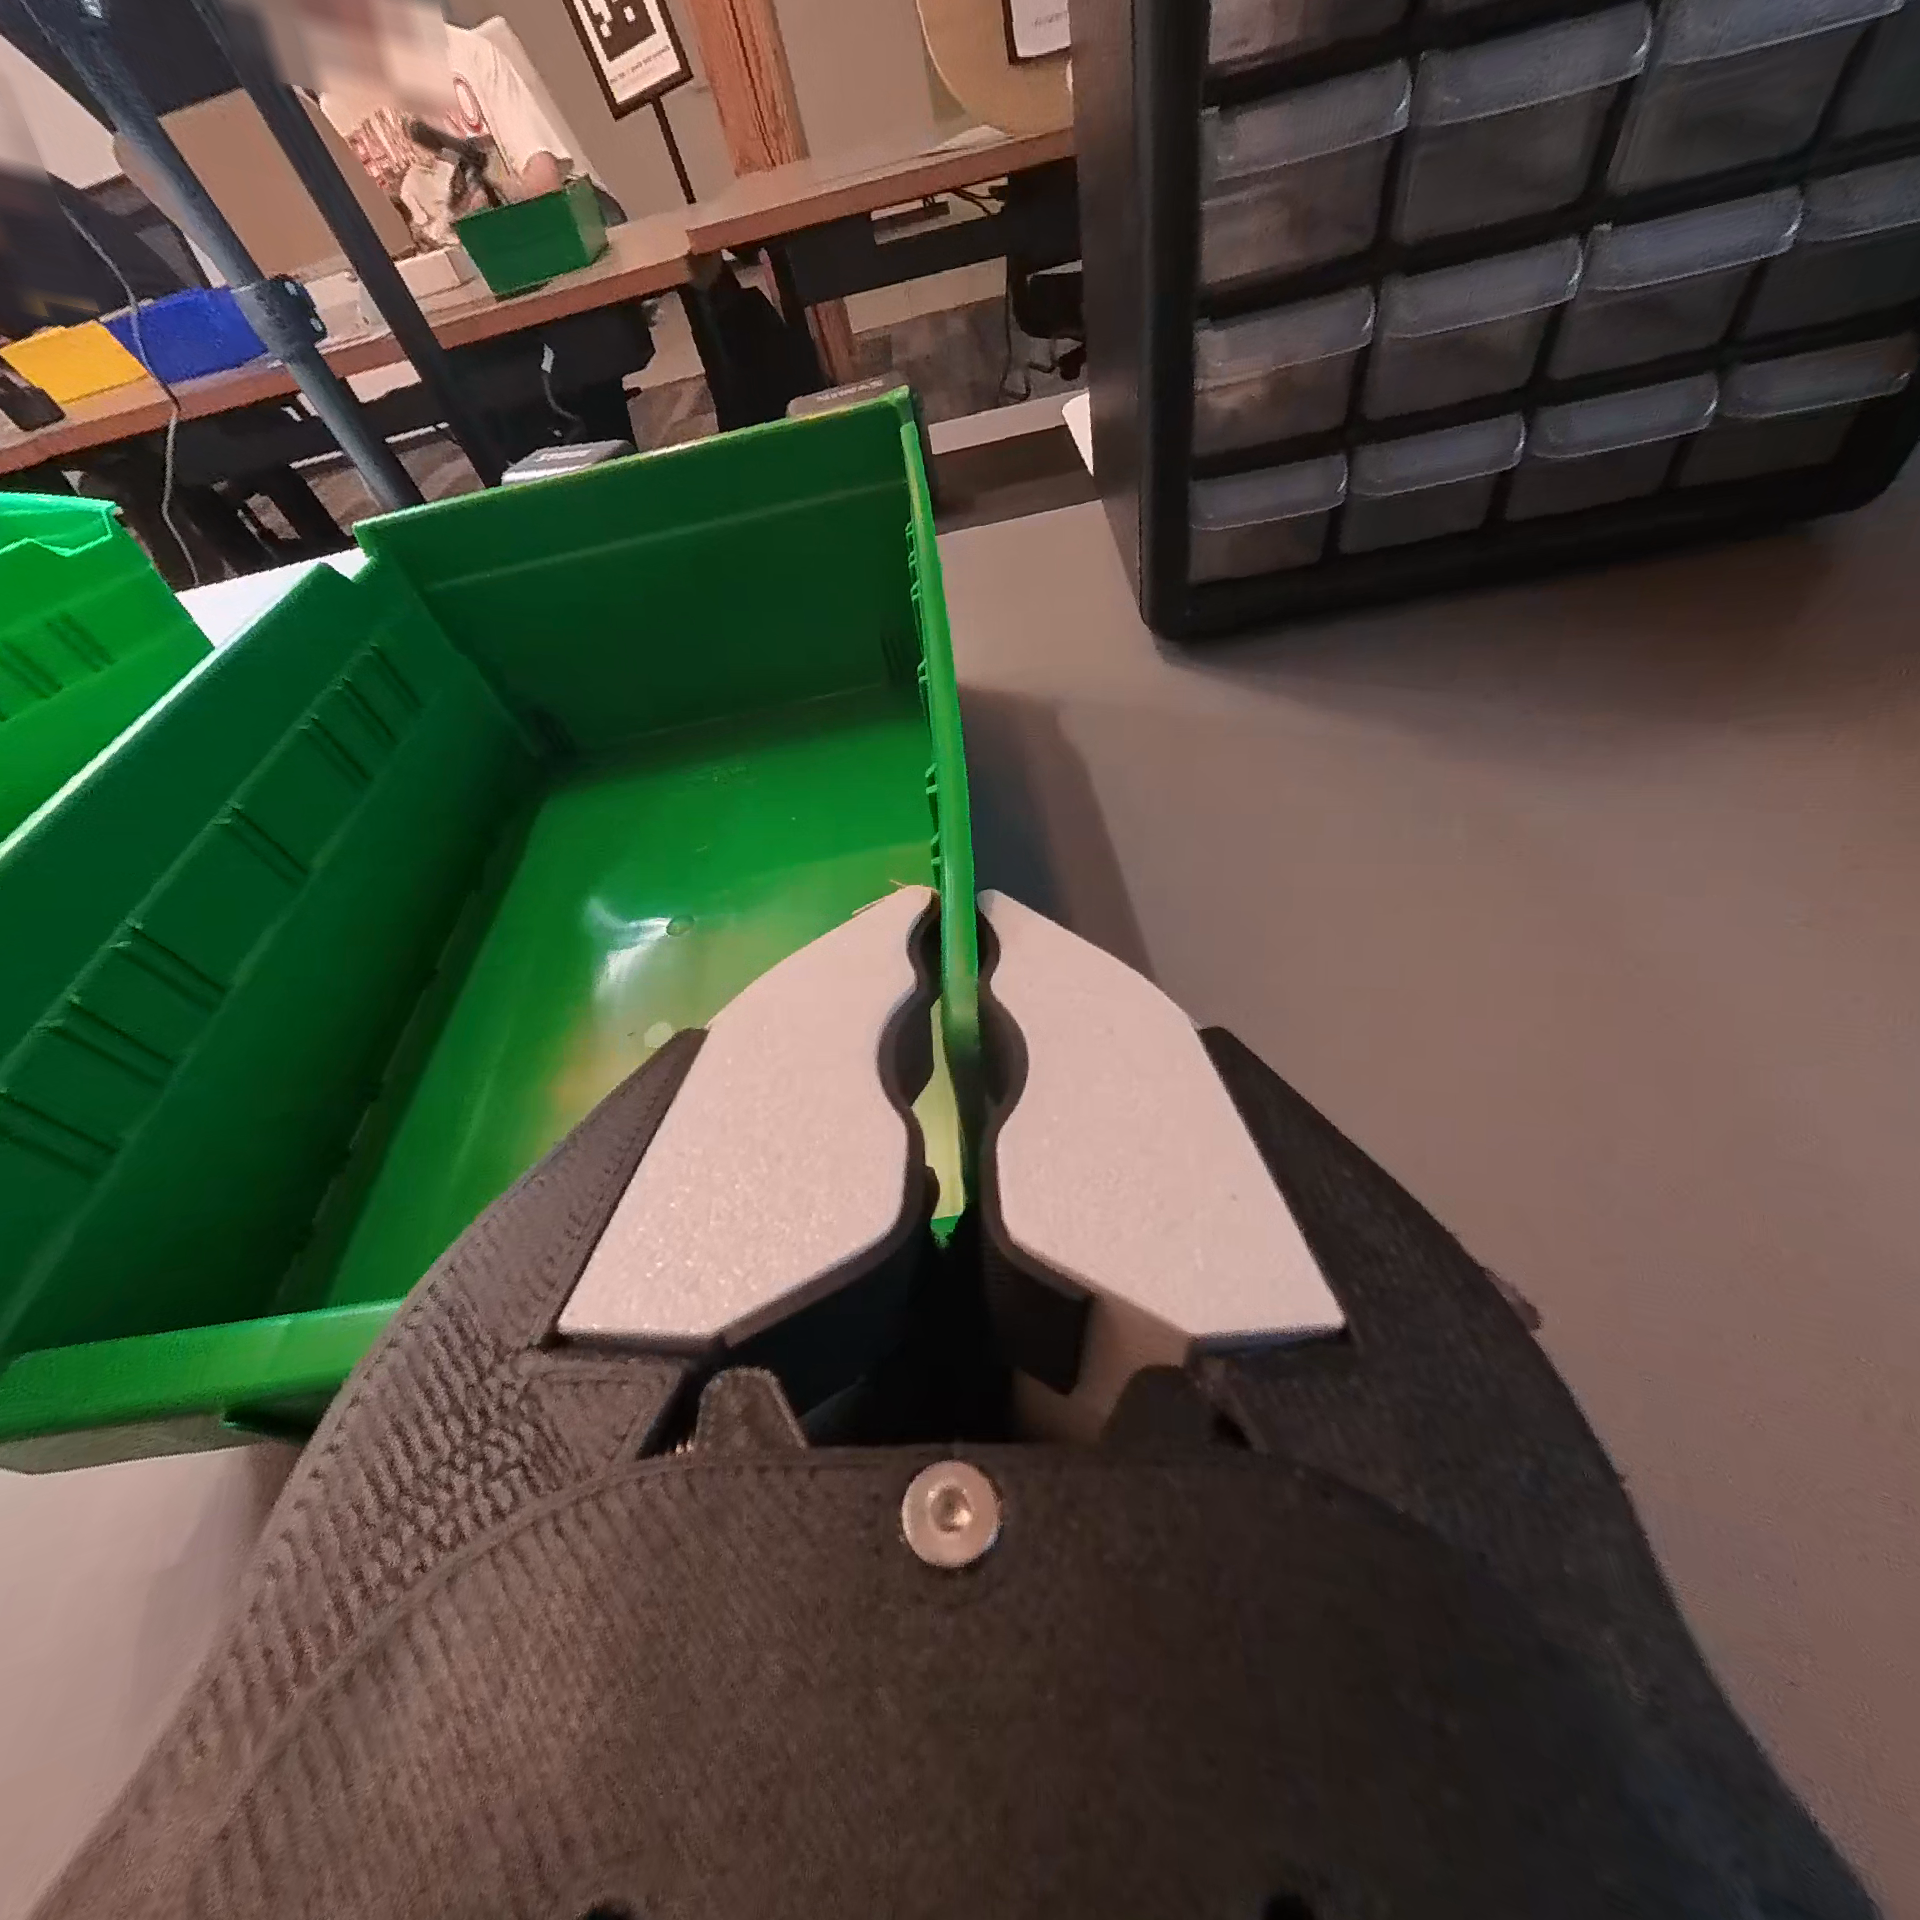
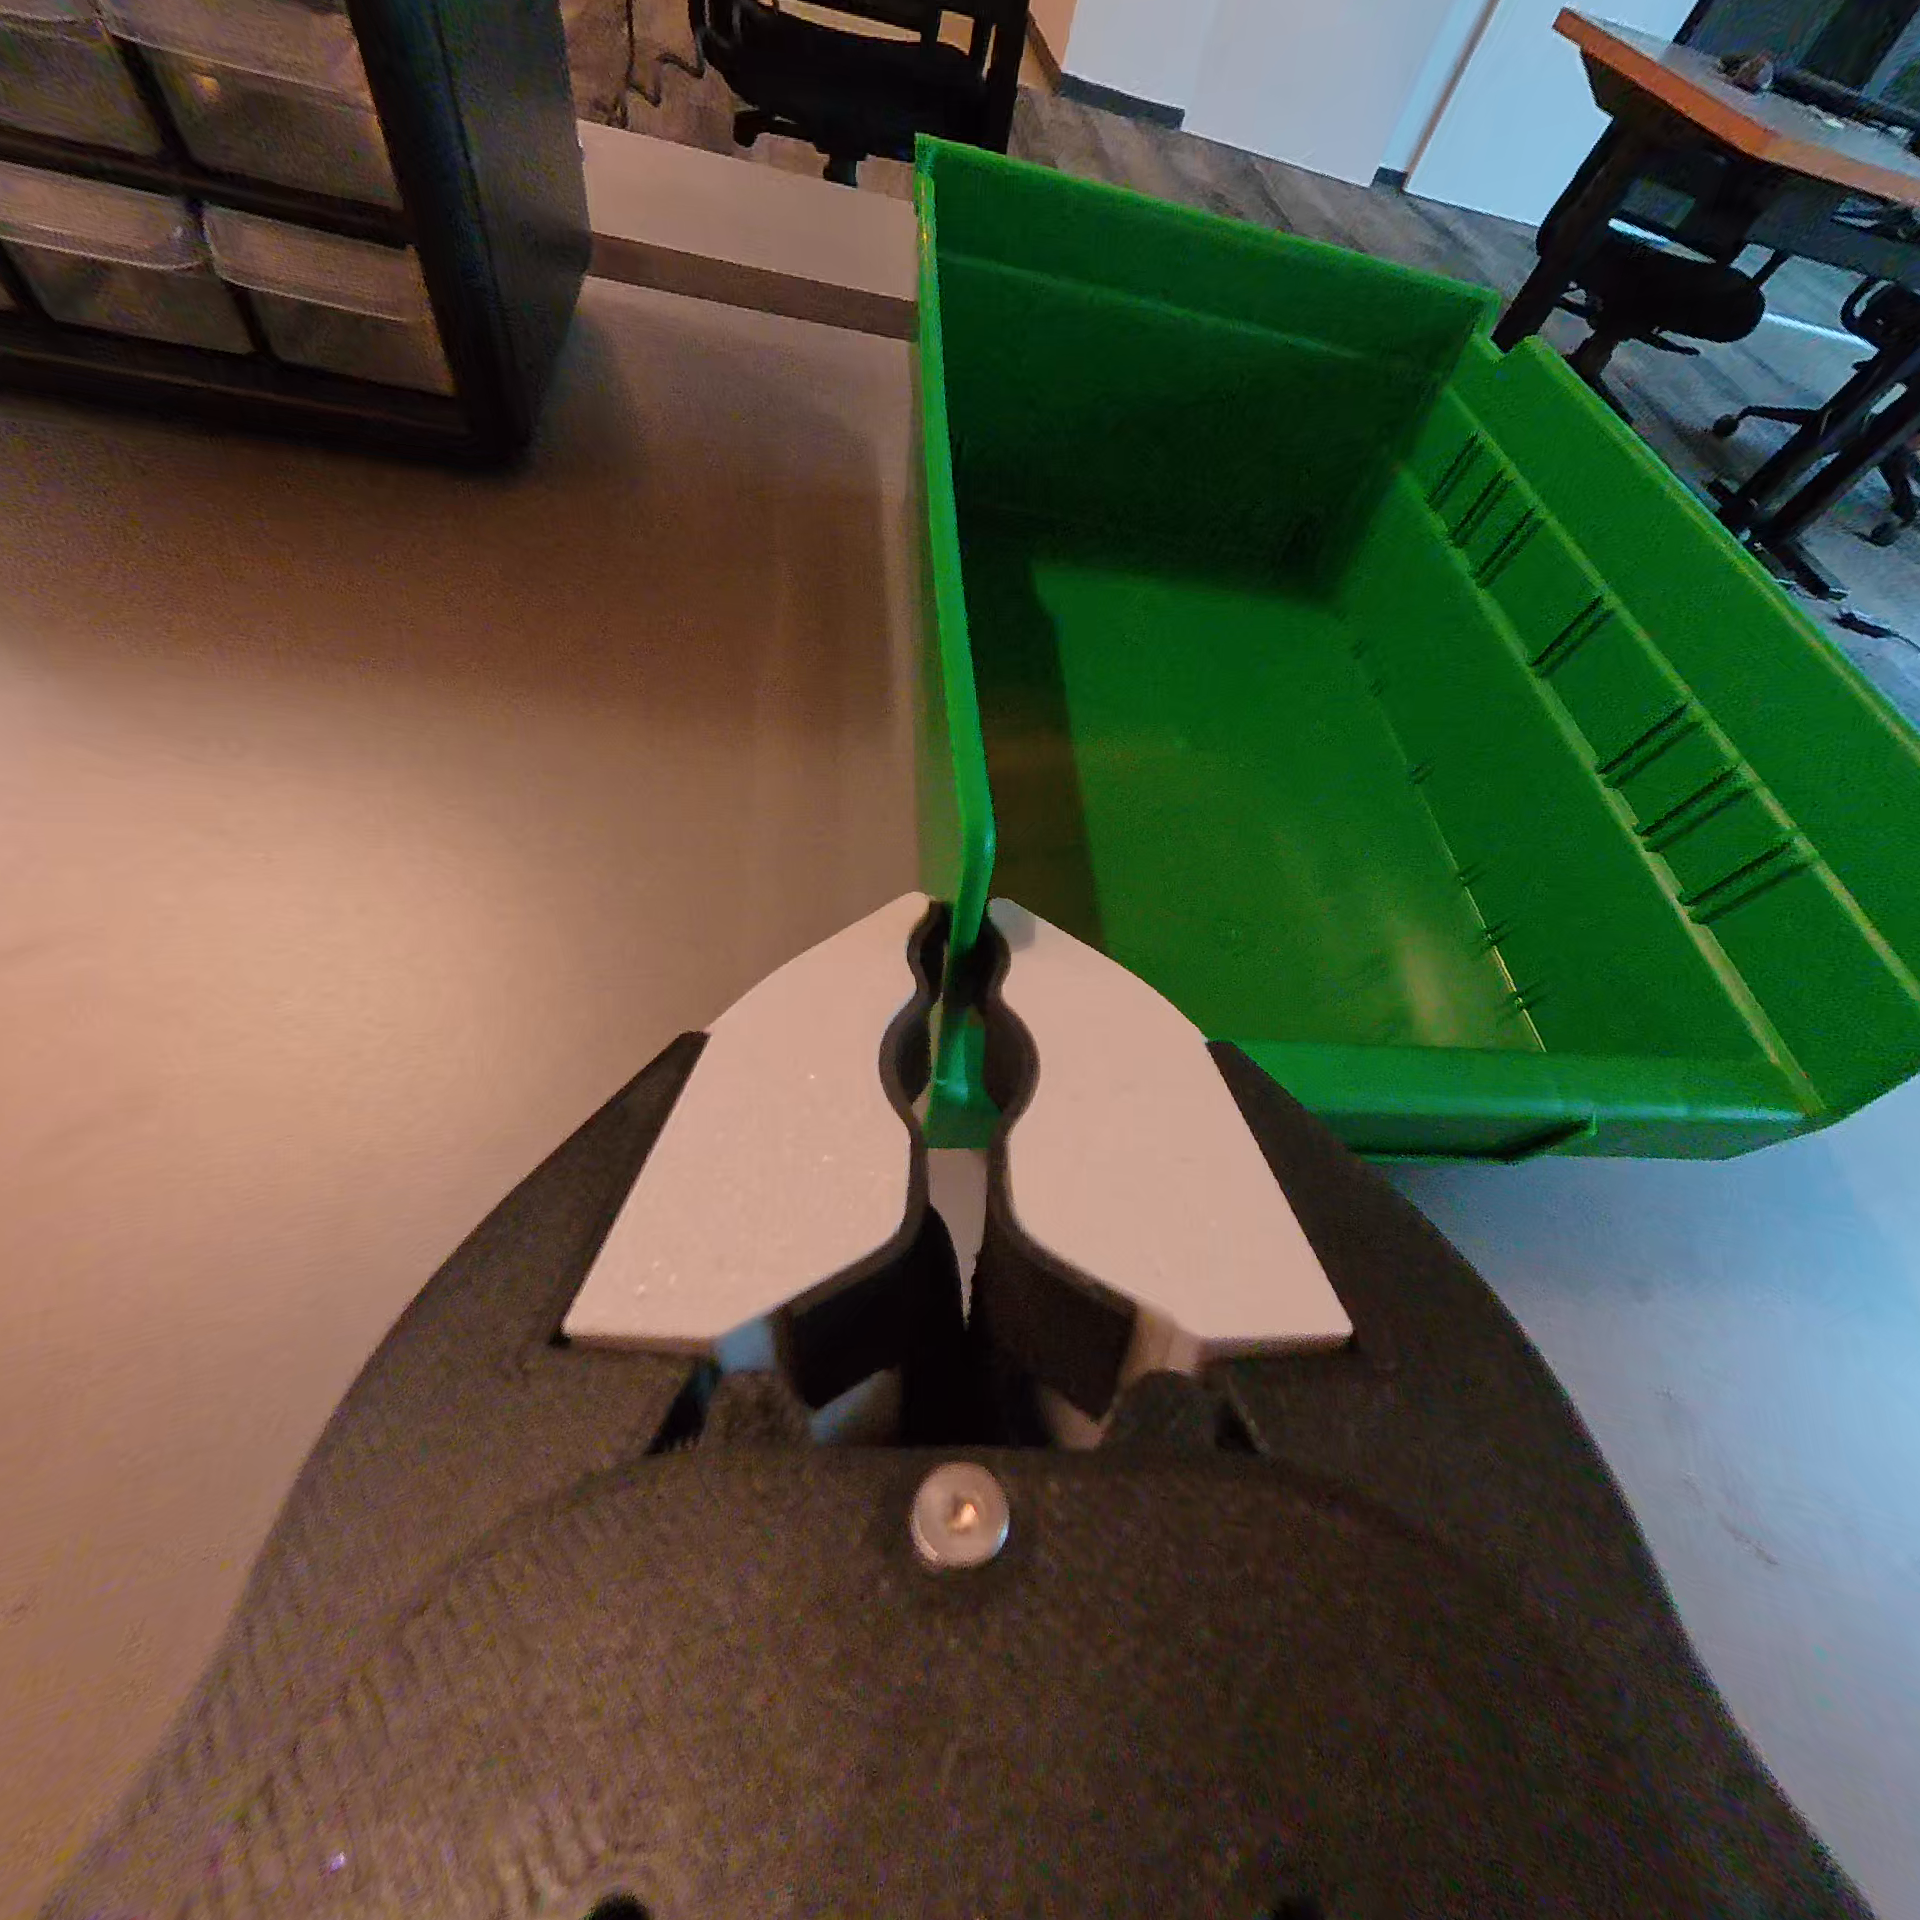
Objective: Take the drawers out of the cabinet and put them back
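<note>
The left gripper (image 1: 958, 914) is clamped on the right side wall of a green bin (image 1: 665, 623), which stretches ahead and to the left of it. The right gripper (image 2: 966, 914) is clenched on the left wall of a green bin (image 2: 1299, 748) that lies ahead and to its right. I cannot tell if these are two bins or one; a second green bin (image 1: 62, 623) stands further left of the left gripper.

The cabinet (image 1: 1538, 312), black frame w/ small clear drawers (image 1: 1475, 343), is ahead-right of the left gripper and ahead-left of the right one (image 2: 468, 229), apart from the bins. All drawers I can see look pushed in.

My judgement: the bins are being placed to receive drawers, so the task itself is at the start. To do it well: keep the wall deep between the fingers, set the bin flat on the table (image 1: 1455, 1039), near the cabinet but not blocking its front, then let go slowly so the thin wall does not spring.
</note>
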The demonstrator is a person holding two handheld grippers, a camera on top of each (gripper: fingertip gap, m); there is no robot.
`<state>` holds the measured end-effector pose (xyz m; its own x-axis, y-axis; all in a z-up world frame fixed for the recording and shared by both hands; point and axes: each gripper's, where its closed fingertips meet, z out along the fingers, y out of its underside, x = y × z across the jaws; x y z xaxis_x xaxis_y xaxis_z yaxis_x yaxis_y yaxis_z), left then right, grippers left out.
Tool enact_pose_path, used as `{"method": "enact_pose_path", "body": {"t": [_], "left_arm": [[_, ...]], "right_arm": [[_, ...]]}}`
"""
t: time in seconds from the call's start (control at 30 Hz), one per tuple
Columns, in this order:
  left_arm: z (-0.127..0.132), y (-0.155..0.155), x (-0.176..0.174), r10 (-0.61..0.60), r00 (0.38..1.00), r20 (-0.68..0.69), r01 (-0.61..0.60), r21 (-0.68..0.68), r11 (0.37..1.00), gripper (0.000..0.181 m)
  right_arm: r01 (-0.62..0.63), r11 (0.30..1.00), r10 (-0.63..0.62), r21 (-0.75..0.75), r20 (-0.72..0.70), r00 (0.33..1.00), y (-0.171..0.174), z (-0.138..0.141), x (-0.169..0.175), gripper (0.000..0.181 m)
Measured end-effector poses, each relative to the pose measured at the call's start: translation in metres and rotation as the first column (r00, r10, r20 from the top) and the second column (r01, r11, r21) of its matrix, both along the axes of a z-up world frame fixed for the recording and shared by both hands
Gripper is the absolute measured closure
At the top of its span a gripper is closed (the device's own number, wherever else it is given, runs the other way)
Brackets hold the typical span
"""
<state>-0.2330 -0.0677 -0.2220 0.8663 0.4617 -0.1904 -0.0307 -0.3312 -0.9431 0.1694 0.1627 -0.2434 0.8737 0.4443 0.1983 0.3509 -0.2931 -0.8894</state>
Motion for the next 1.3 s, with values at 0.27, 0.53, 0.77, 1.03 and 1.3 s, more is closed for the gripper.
{"method": "enact_pose_path", "body": {"t": [0.27, 0.53, 0.77, 1.03, 1.3], "left_arm": [[0.0, 0.0, 0.0, -0.005, 1.0, -0.01, 0.005, -0.002, 1.0, 0.178], [0.0, 0.0, 0.0, 0.001, 1.0, -0.022, -0.002, -0.005, 1.0, 0.178], [-0.004, 0.002, 0.003, -0.005, 0.998, -0.068, 0.002, -0.047, 0.999, 0.159], [0.015, -0.011, 0.01, 0.003, 0.999, -0.033, -0.001, 0.061, 0.998, 0.125], [0.058, -0.021, 0.027, 0.057, 0.994, -0.089, -0.039, 0.191, 0.981, 0.095]], "right_arm": [[-0.043, 0.999, 0.043, -0.005, -0.021, 0.999, -0.003, 0.0, -0.004, 0.178], [-0.041, 0.999, 0.041, -0.003, -0.017, 0.999, -0.003, 0.0, -0.004, 0.178], [-0.069, 0.998, 0.069, 0.008, -0.017, 0.997, -0.006, 0.002, -0.007, 0.167], [-0.145, 0.987, 0.154, 0.075, -0.136, 0.979, -0.02, 0.022, -0.006, 0.135], [-0.132, 0.973, 0.174, 0.19, -0.223, 0.959, -0.041, 0.056, -0.006, 0.089]]}}
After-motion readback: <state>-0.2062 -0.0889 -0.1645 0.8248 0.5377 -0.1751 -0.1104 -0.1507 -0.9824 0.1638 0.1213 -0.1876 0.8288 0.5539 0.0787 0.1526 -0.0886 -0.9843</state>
